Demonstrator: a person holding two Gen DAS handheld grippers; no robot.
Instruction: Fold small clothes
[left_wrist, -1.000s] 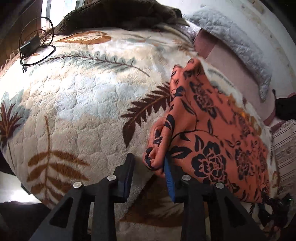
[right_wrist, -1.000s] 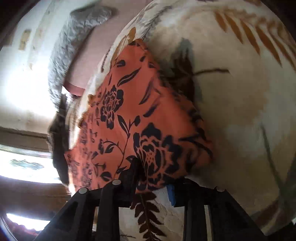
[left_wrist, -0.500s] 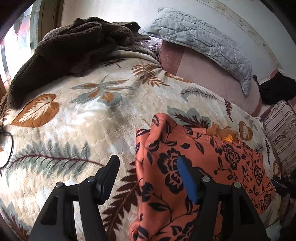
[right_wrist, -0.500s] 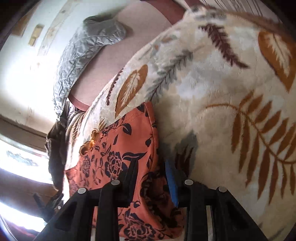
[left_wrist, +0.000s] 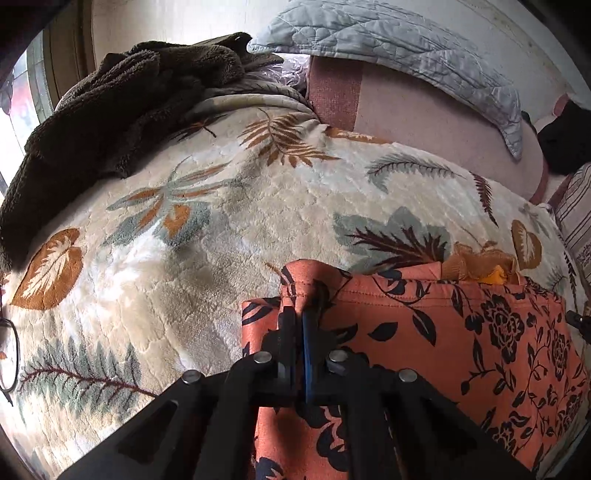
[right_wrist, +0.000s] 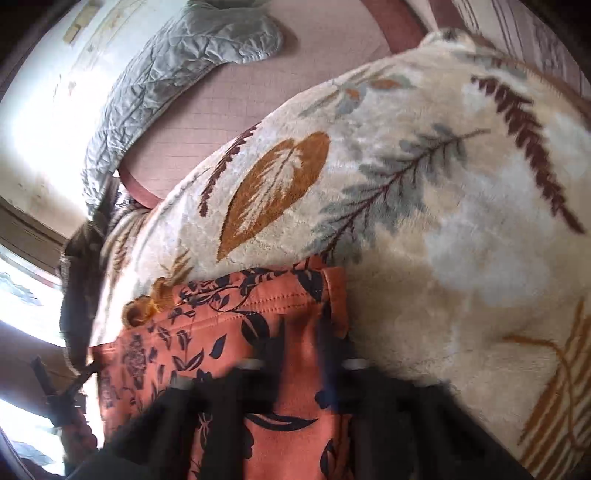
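Left wrist view showed the left tool (left_wrist: 302, 325) with its two fingers drawn almost together, pinching a bunched corner of the orange floral garment (left_wrist: 443, 347) at its hemmed edge. The cloth puckered upward where the fingers met it (a small raised fold stood just beyond the tips). The garment lay spread on the leaf-patterned fleece blanket (left_wrist: 207, 229) covering the bed, reaching away to the right, with a mustard-yellow ruffle (left_wrist: 476, 262) showing at its far edge. A dark brown fuzzy throw (left_wrist: 110, 110) was heaped at the blanket's far left, and a grey quilted pillow (left_wrist: 388, 40) leaned against the wall beyond.

In the right wrist view, the right tool (right_wrist: 304, 332) was blurred. Its fingers stood a moderate gap apart with the garment's (right_wrist: 236, 332) hemmed corner between them, but whether they gripped the cloth I could not tell. That corner sat against the blanket (right_wrist: 424, 184).
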